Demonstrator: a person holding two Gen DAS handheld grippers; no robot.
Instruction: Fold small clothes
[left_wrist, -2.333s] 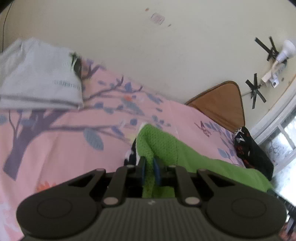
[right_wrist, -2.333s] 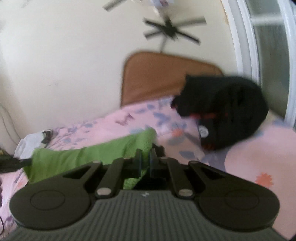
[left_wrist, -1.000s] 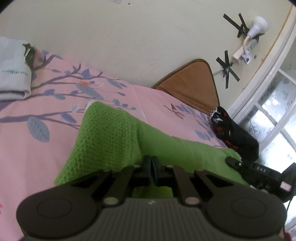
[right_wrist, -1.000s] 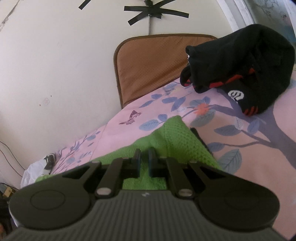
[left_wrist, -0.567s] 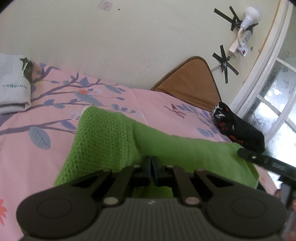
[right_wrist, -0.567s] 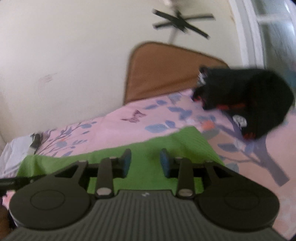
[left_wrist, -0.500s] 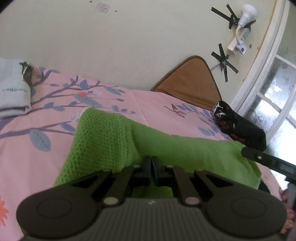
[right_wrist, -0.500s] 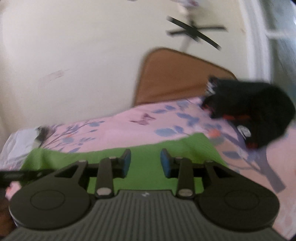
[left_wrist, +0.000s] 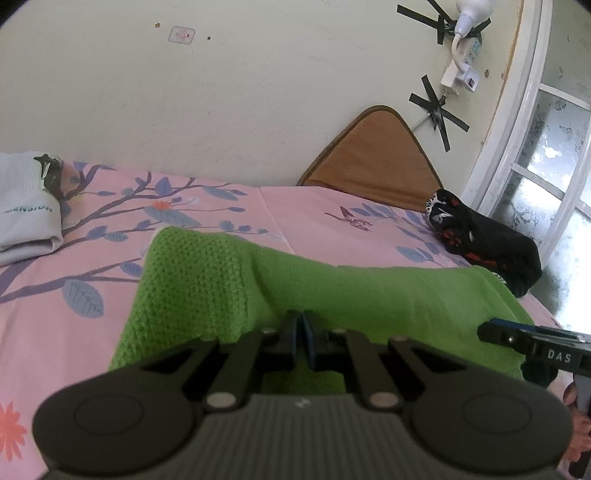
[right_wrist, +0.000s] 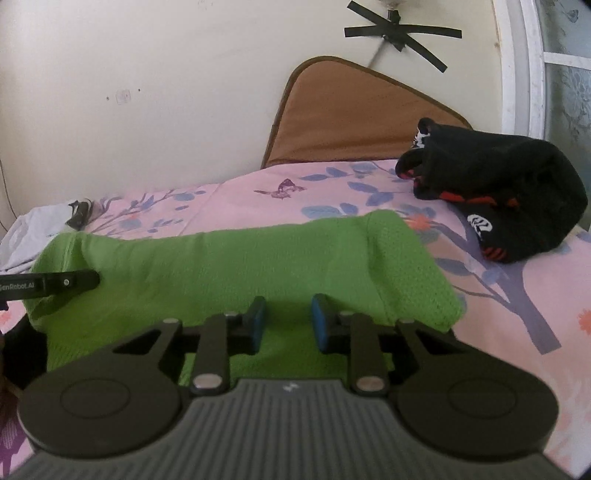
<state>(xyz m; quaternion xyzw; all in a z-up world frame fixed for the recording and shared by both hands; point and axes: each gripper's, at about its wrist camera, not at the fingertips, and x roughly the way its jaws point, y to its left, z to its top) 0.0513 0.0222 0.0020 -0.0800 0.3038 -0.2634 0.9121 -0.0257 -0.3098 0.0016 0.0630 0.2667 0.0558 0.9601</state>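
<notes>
A green knit garment (left_wrist: 369, 291) lies stretched across the pink floral bedsheet (left_wrist: 314, 218). My left gripper (left_wrist: 303, 332) is shut on its near edge at the left end. In the right wrist view the same green garment (right_wrist: 240, 266) spreads flat, with a folded flap at its right end. My right gripper (right_wrist: 288, 321) hovers over the near edge with its jaws apart and closing; cloth lies under the gap, and the pads do not press on it. The left gripper's fingers (right_wrist: 55, 284) show at the garment's far left.
A black garment with red marks (right_wrist: 517, 199) lies bunched to the right, near the window frame (left_wrist: 517, 147). A folded pale grey garment (left_wrist: 26, 221) sits at the left. A brown cushion (left_wrist: 373, 155) leans on the wall behind the bed.
My right gripper let go of the green garment's right end and its jaws came apart; that end now lies on the sheet. The left gripper stays shut on the cloth.
</notes>
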